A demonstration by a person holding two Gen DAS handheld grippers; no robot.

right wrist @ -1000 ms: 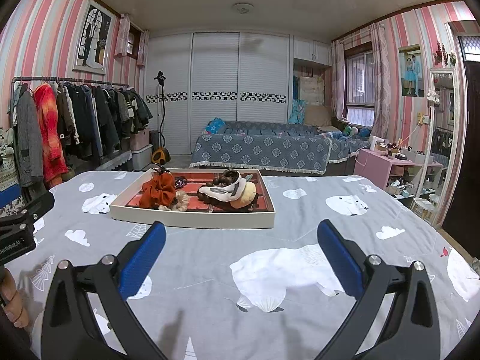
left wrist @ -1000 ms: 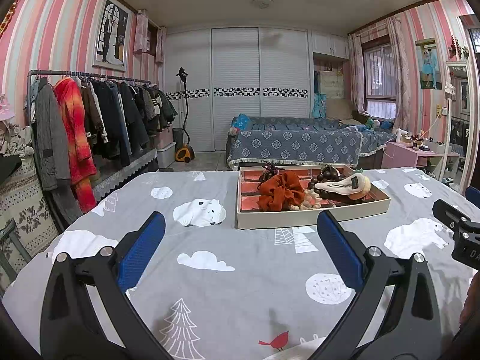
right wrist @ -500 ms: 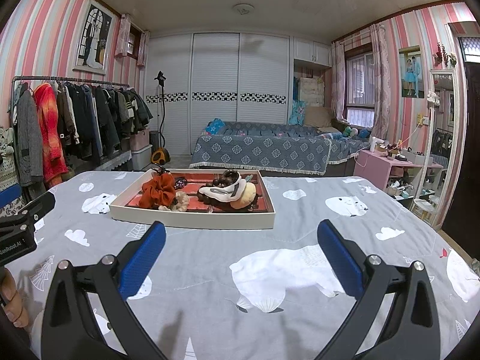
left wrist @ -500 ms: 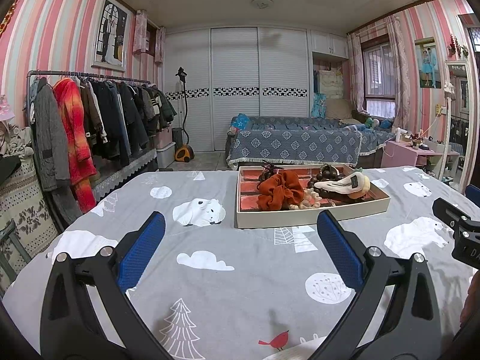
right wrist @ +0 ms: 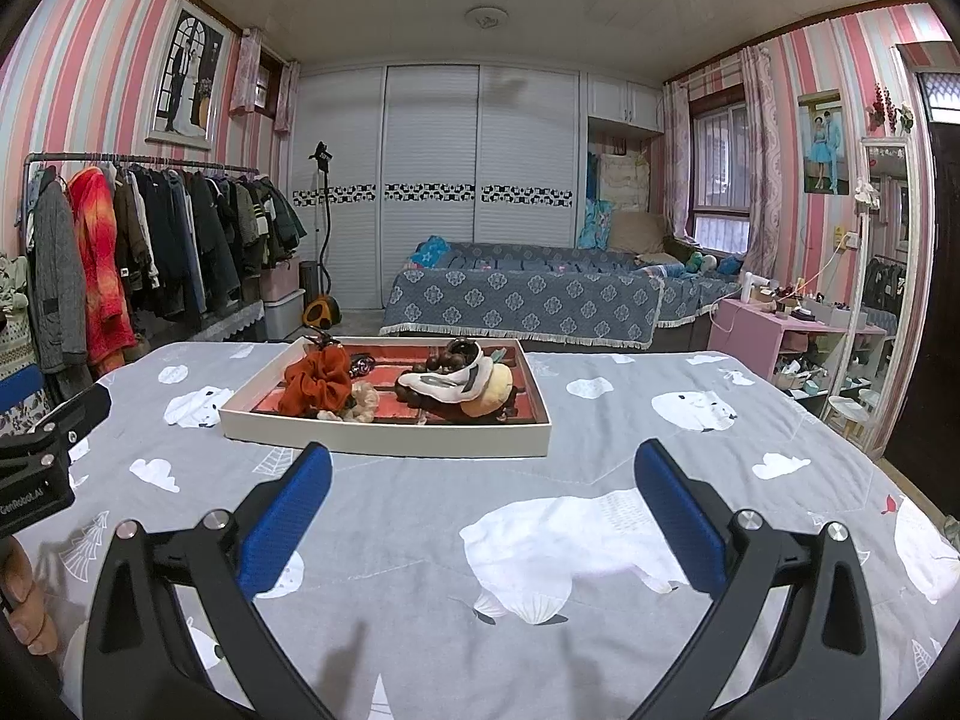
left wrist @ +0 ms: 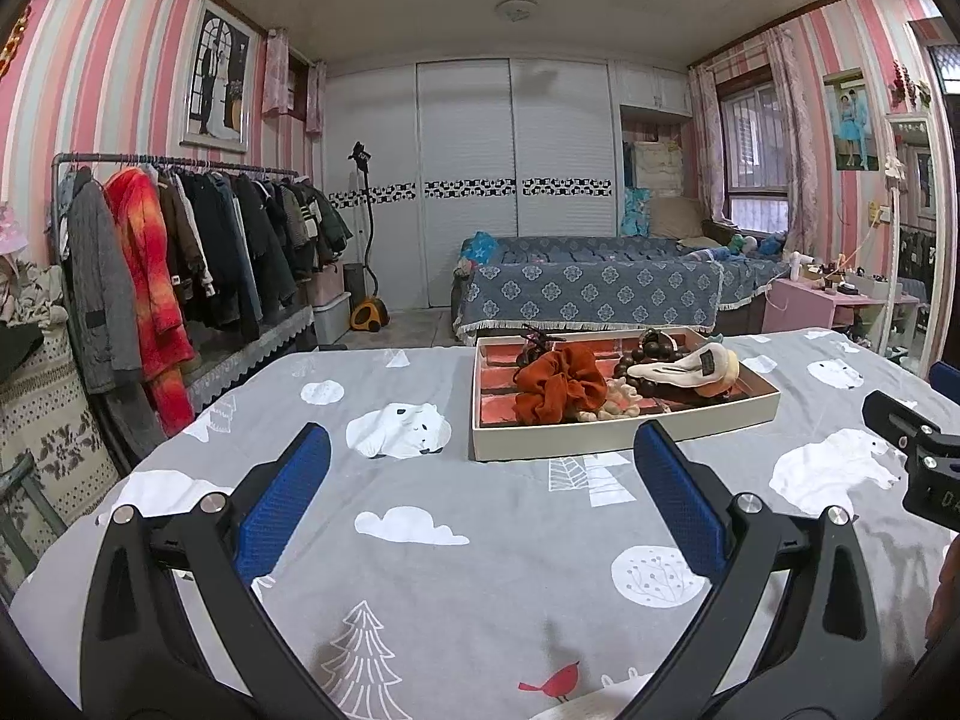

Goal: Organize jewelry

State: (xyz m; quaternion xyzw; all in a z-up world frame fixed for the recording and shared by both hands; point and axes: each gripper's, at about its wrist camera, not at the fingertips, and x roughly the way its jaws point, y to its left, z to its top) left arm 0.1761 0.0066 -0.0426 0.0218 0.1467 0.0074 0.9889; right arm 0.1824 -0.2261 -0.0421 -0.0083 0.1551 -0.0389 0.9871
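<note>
Grey bear-print counter [left wrist: 420,540]: tray [right wrist: 384,441] lies ahead, long axis crosswise, right of left tool [left wrist: 480,498], left of right tool [right wrist: 483,498]; both wide open, empty.

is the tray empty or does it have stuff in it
Not empty. The tray holds an orange scrunchie, dark beads, a white hair clip and other small pieces piled together.
</note>
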